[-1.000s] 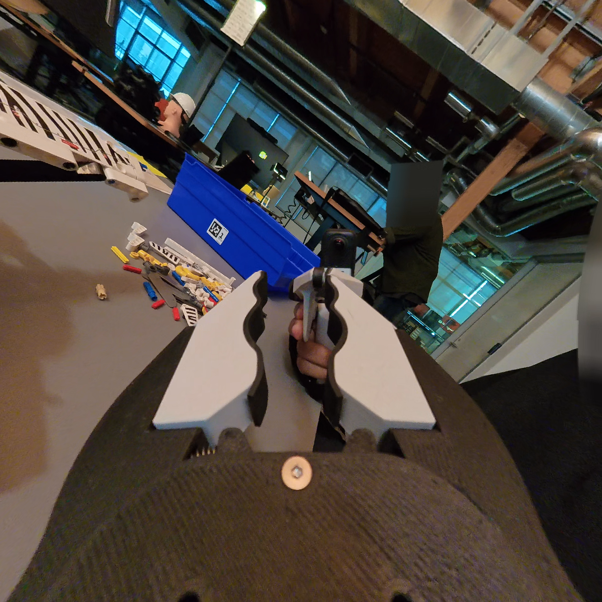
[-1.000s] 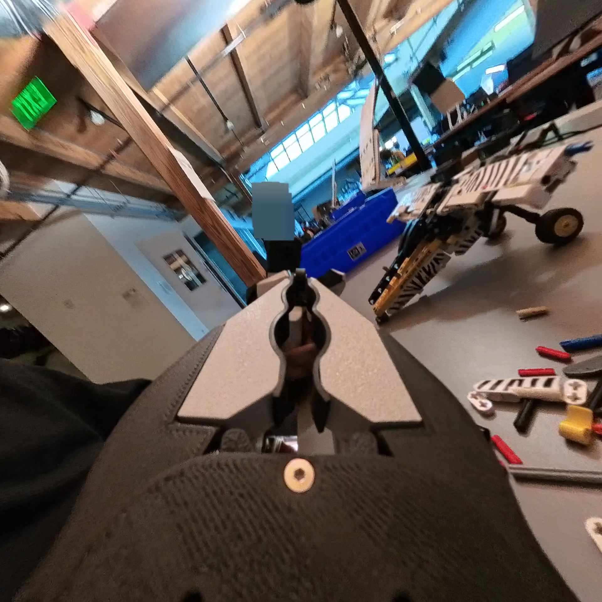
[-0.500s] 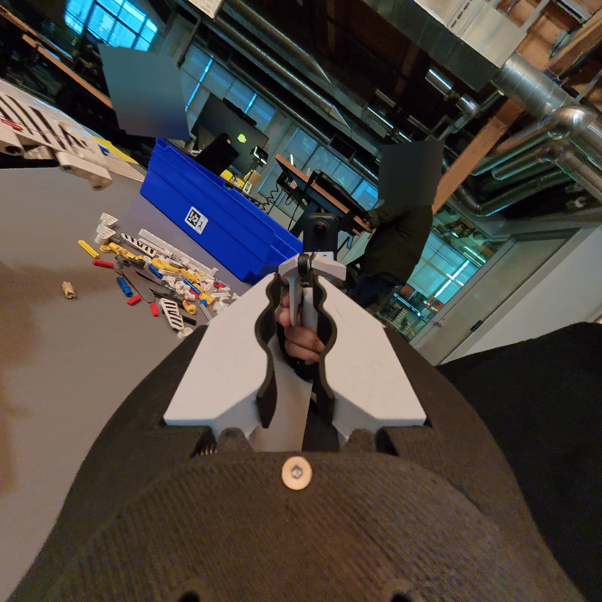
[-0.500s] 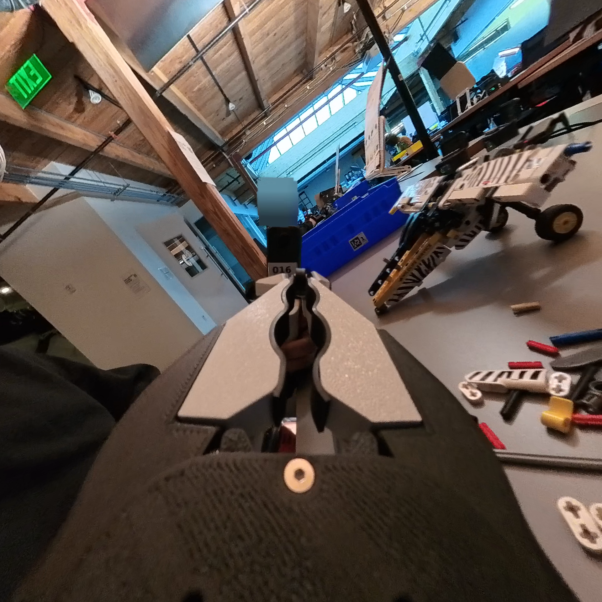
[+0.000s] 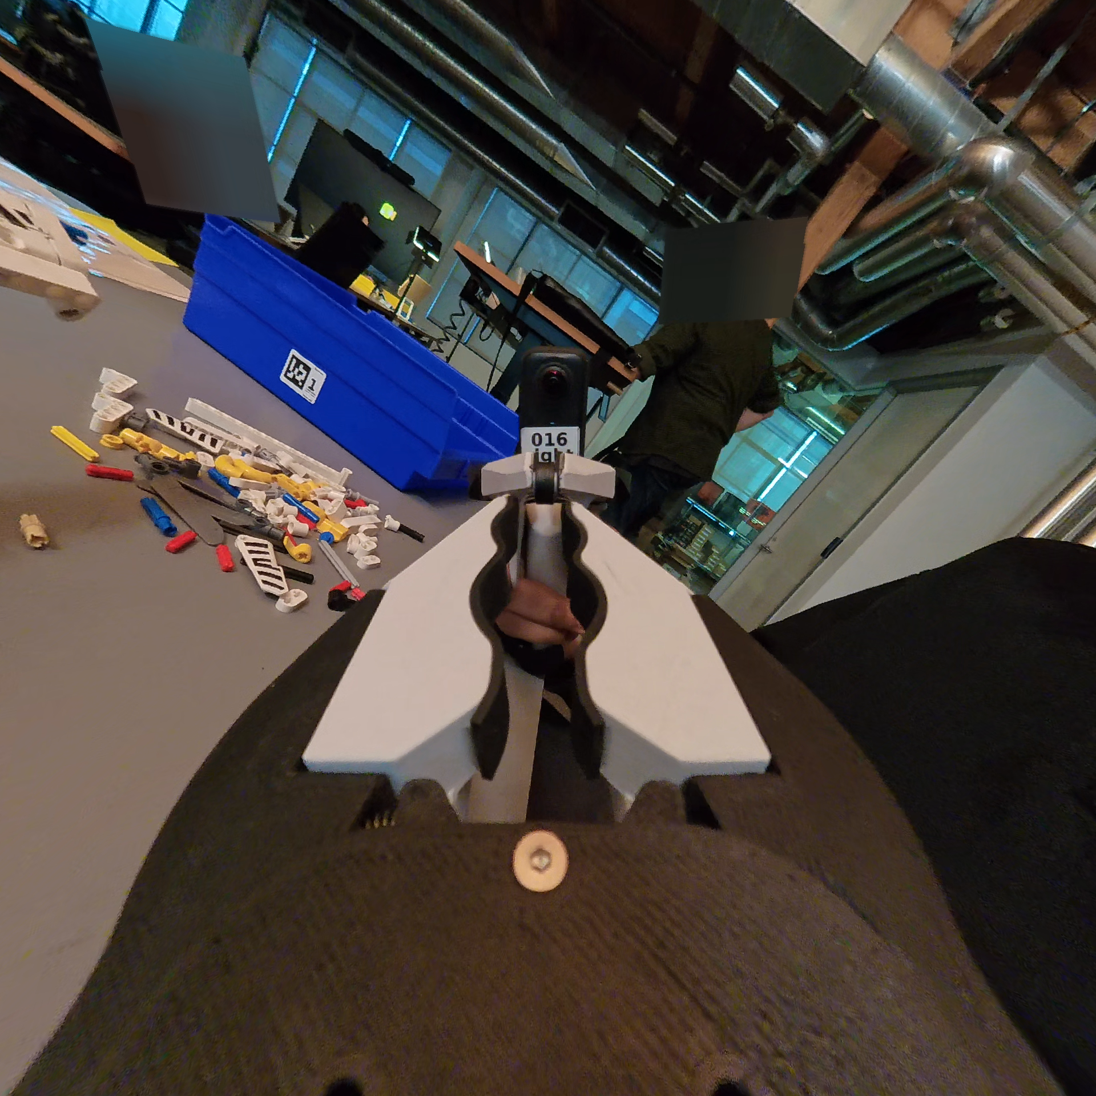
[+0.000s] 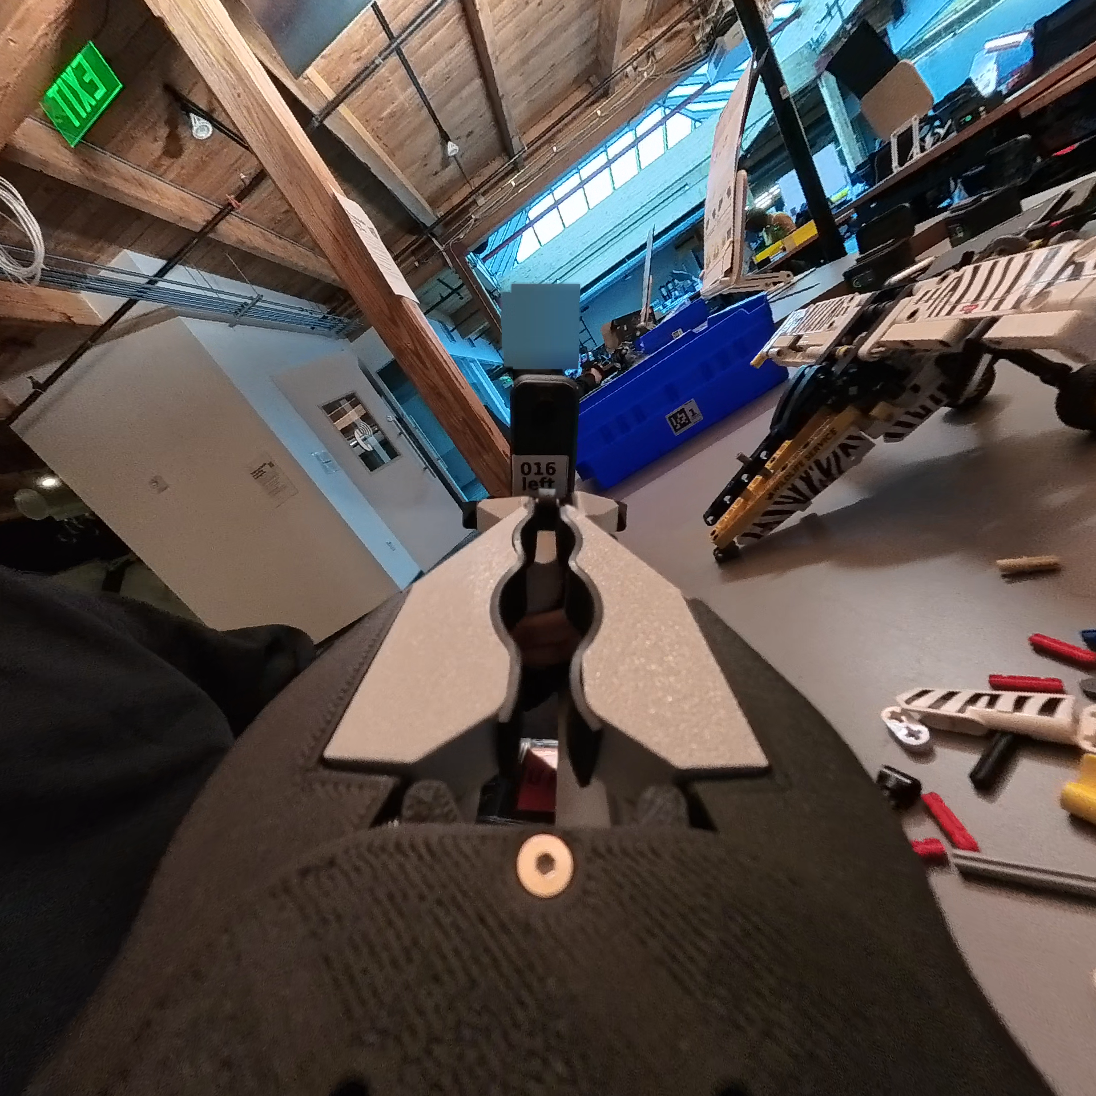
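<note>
Two grippers held tip to tip above the grey tabletop [image 5: 118,682], each looking straight at the other.

Right gripper [image 6: 545,511]: fingers closed, pinching a small black piece [image 5: 545,483] at the very tips. Seen from the left wrist view, piece upright between the two grey tips, well clear of the tabletop.

Left gripper [image 5: 541,511]: fingers drawn nearly together, with a narrow slit left at the tips, right at the near side of that same piece. Cannot tell whether its pads press on the piece or stop just short.

Piece likely light, stiff, smooth plastic, so probably prone to twisting or popping out of a pinch. Best taken across its flat sides, squarely, not on a rounded edge.

Nearby on the tabletop:
- a loose pile of toy building parts [image 5: 249,492] in white, yellow, red and blue
- a single tan peg [image 5: 34,529] set apart from the pile
- a blue bin [image 5: 356,379] behind the pile
- a striped toy vehicle [image 6: 889,379], partly built, well apart from both grippers

A person [image 5: 700,403] stands in the background.
</note>
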Motion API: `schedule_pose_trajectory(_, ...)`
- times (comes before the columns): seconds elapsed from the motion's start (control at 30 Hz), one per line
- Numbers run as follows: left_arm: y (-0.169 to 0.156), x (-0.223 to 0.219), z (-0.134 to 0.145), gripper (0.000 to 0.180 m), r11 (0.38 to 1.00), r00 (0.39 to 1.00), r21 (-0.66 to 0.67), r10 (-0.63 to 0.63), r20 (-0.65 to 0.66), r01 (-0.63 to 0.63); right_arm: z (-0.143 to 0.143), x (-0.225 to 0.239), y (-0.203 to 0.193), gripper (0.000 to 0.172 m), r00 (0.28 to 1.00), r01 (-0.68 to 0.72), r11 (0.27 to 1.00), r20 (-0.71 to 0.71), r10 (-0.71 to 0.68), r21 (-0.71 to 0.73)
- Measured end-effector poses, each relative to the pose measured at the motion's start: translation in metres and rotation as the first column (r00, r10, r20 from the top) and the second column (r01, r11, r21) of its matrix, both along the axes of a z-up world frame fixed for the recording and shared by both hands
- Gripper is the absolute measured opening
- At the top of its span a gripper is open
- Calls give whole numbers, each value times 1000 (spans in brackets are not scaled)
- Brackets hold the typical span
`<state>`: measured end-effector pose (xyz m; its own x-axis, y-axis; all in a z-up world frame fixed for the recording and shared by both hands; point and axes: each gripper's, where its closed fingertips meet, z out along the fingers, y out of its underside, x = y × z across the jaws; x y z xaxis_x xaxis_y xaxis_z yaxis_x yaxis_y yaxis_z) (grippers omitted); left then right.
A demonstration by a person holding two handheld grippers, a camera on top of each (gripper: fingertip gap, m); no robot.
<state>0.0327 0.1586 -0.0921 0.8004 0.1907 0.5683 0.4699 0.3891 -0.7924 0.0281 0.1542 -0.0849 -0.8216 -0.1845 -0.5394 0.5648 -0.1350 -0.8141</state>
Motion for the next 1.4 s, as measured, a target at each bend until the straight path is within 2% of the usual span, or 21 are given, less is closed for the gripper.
schedule_pose_trajectory(0.23,-1,3,3,3,1000,1000,9,-5,-27,5,-2,4,-3,3,997,-65,998,52,65,-4)
schedule_pose_trajectory(0.43,2,9,5,3,997,997,29,-76,-16,77,0,8,0,3,982,-143,988,119,150,-63)
schedule_pose_trajectory(0.77,5,18,8,4,991,991,37,-130,-39,131,6,17,2,3,929,-277,951,215,302,-137)
schedule_pose_trajectory(1.2,5,20,9,4,989,989,41,-143,-46,145,8,21,1,3,910,-312,936,231,343,-159)
schedule_pose_trajectory(1.4,2,12,7,3,996,996,37,-80,-30,82,4,13,-2,3,946,-232,965,205,253,-118)
